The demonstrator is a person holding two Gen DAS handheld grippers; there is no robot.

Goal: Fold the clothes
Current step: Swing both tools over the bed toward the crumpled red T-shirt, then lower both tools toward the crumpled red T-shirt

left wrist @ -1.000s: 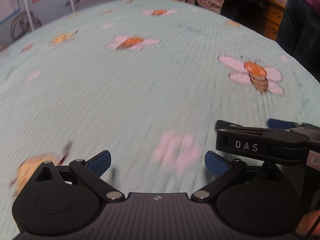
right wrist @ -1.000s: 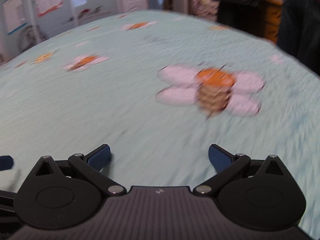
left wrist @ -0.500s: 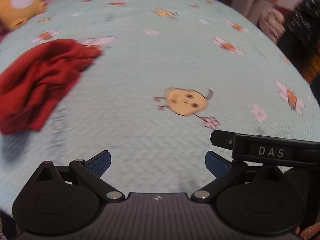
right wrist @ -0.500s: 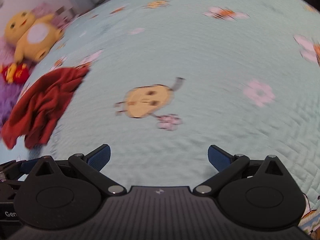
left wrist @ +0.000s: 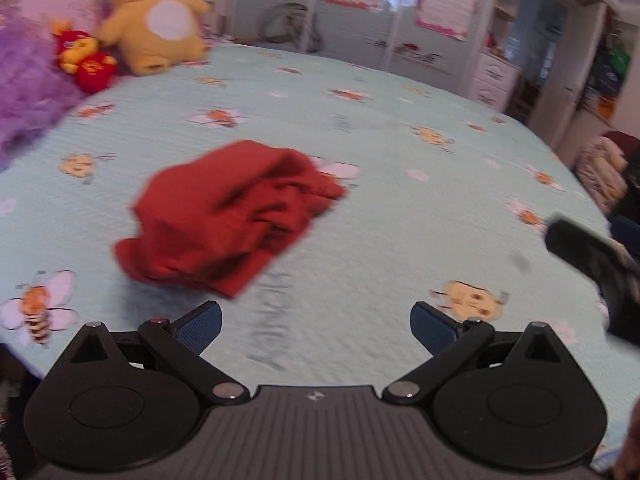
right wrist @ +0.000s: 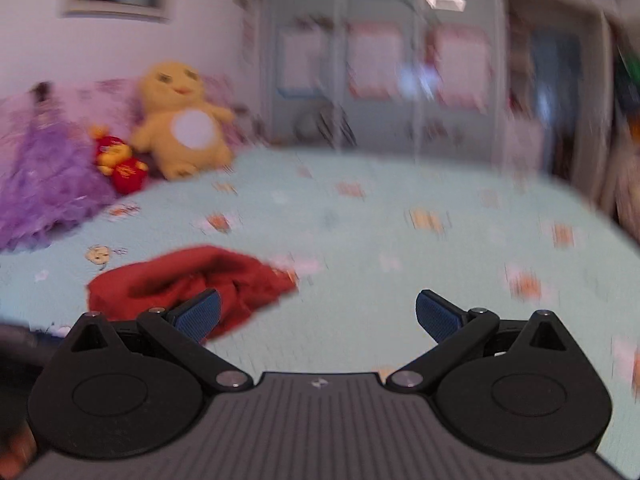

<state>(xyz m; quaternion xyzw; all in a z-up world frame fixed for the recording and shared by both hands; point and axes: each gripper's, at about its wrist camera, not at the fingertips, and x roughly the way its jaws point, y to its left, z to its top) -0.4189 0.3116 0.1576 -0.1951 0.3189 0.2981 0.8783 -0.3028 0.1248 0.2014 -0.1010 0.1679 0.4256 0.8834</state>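
Observation:
A crumpled red garment point(left wrist: 232, 220) lies in a heap on the pale green bedspread point(left wrist: 400, 208), ahead of my left gripper point(left wrist: 316, 326) and slightly left of it. That gripper is open and holds nothing. In the right wrist view the same red garment point(right wrist: 188, 280) sits at lower left, just beyond the left fingertip. My right gripper point(right wrist: 318, 314) is open too, with only bedspread point(right wrist: 400, 240) between its blue pads. The right gripper's black body point(left wrist: 592, 264) shows blurred at the right edge of the left wrist view.
A yellow plush toy point(left wrist: 154, 20), a small red plush point(left wrist: 86, 60) and purple fluffy fabric point(left wrist: 24, 88) sit at the bed's far left. Wardrobe doors with posters point(left wrist: 360, 8) and drawers point(left wrist: 496, 80) stand behind the bed. Clothing and furniture crowd the right side point(left wrist: 600, 168).
Both views have swung left and upward across the bed. The red garment has come from the left edge to ahead of the left gripper, and the plush toys and wardrobe now show. Both grippers stay open.

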